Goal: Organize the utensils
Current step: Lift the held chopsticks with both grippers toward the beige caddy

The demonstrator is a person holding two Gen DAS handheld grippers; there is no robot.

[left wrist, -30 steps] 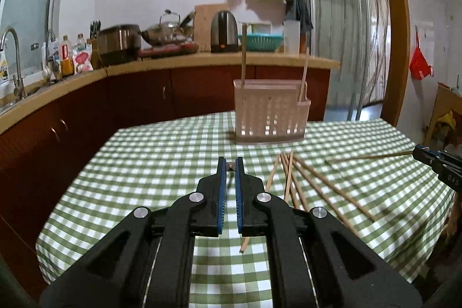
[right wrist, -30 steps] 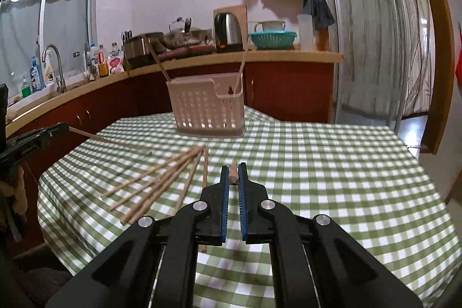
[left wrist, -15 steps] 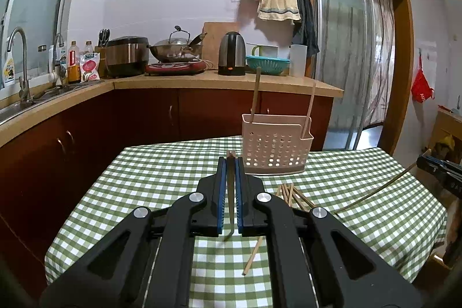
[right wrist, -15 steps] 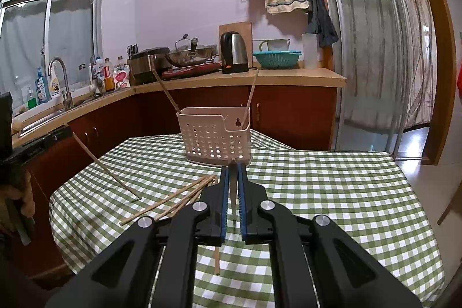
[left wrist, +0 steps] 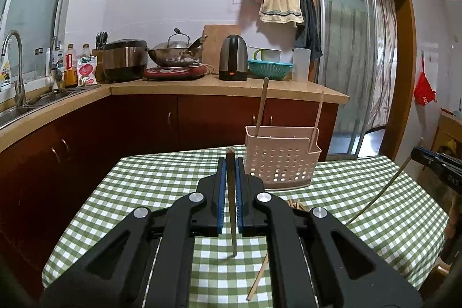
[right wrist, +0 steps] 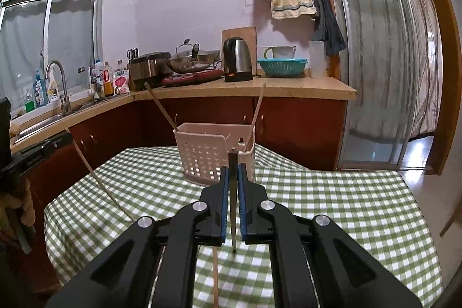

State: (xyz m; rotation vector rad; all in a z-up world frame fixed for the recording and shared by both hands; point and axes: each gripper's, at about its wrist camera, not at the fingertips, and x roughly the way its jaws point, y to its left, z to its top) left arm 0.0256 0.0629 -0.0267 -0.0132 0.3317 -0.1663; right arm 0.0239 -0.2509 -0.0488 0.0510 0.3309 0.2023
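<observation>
A home kitchen: a wooden counter [left wrist: 225, 87] over dark red cabinets carries a rice cooker [left wrist: 124, 59], a lidded wok [left wrist: 176, 53] and an electric kettle [left wrist: 233, 57], beside a sink tap [left wrist: 13, 65], with a towel [left wrist: 280, 3] hung above.

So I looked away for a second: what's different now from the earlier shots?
Both tongs have risen, each tilting its clamped chopstick up off the pile: the left tongs hold one chopstick, the right tongs another, tips near the checked tablecloth. Unchanged: the utensil basket with two chopsticks, and the loose ones lying on the cloth.
</observation>
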